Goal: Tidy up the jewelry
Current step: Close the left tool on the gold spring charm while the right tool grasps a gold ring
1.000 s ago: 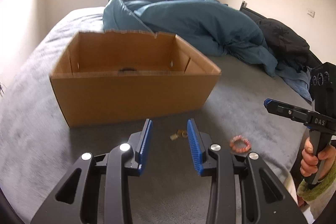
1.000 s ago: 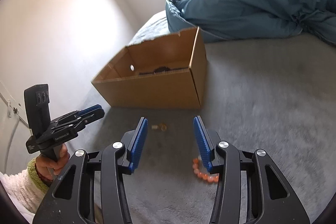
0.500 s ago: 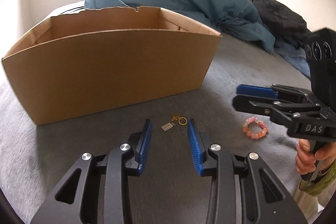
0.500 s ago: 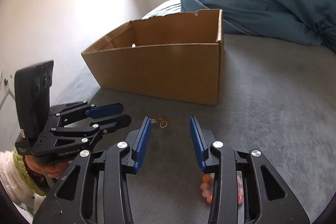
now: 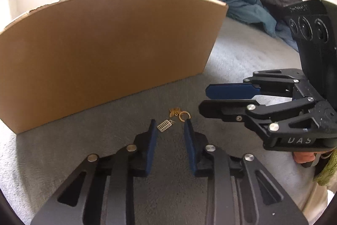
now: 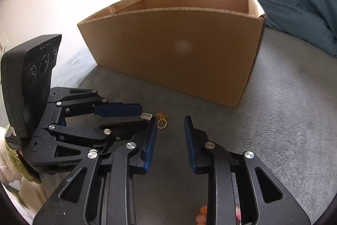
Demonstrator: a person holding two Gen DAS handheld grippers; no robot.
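Two tiny gold pieces — a flat grid charm [image 5: 164, 125] and a ring charm [image 5: 184, 115] — are seen lying on the grey bed [image 5: 242, 60], just in front of the cardboard box [image 5: 109, 47]. The left gripper [image 5: 170, 130] and the right gripper [image 6: 171, 125] are both aimed at them; their jaws have just been closing, are part open, and nothing is held. The grippers could be bumped together. The charms could be pushed into the soft cover and missed — they are small and thin.
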